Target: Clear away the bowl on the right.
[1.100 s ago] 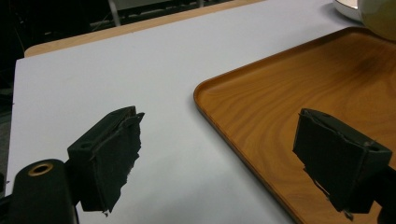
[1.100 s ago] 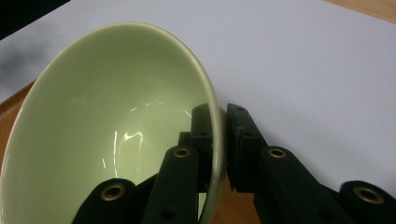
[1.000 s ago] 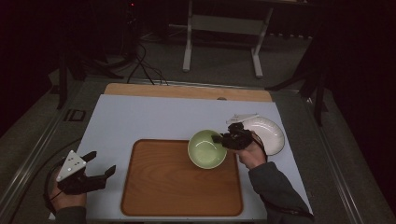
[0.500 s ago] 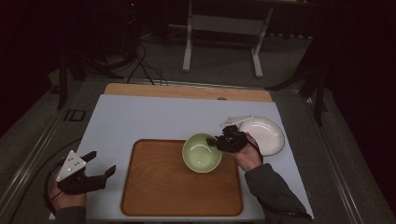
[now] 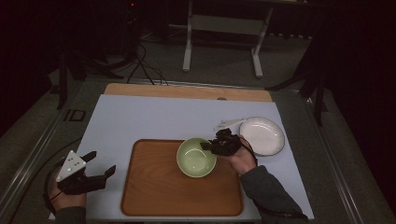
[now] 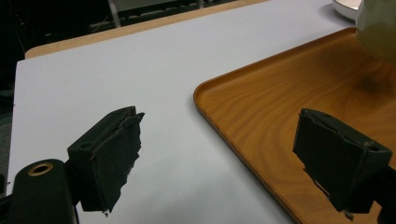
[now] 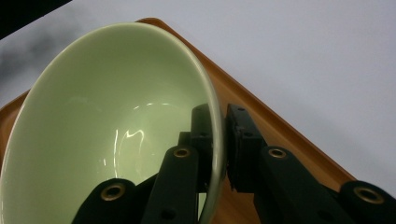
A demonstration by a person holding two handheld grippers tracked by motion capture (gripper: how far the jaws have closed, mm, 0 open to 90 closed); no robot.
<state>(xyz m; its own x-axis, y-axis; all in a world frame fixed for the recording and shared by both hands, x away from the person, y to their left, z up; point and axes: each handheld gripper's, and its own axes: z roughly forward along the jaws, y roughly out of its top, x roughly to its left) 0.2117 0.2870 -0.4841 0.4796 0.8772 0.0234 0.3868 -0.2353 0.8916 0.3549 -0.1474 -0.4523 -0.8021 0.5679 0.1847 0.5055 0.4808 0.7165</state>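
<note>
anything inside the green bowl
The green bowl looks empty inside except one jaw of the right gripper clamping its rim; the lowest part is hidden behind that gripper.

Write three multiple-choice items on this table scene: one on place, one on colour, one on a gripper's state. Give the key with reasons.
1. Where is the pale green ceramic bowl?
A. over the brown wooden tray
B. on the white round plate
C. off the table

2. What colour is the plate beside the tray?
A. red
B. white
C. black

3. How does the right gripper stand?
A. wide open
B. shut on the bowl's rim
C. shut on the plate

Key: 1 A, the high view shows the bowl above the tray's upper right part. 2 B, the plate is white. 3 B, the right gripper view shows one jaw inside the rim, one outside.
</note>
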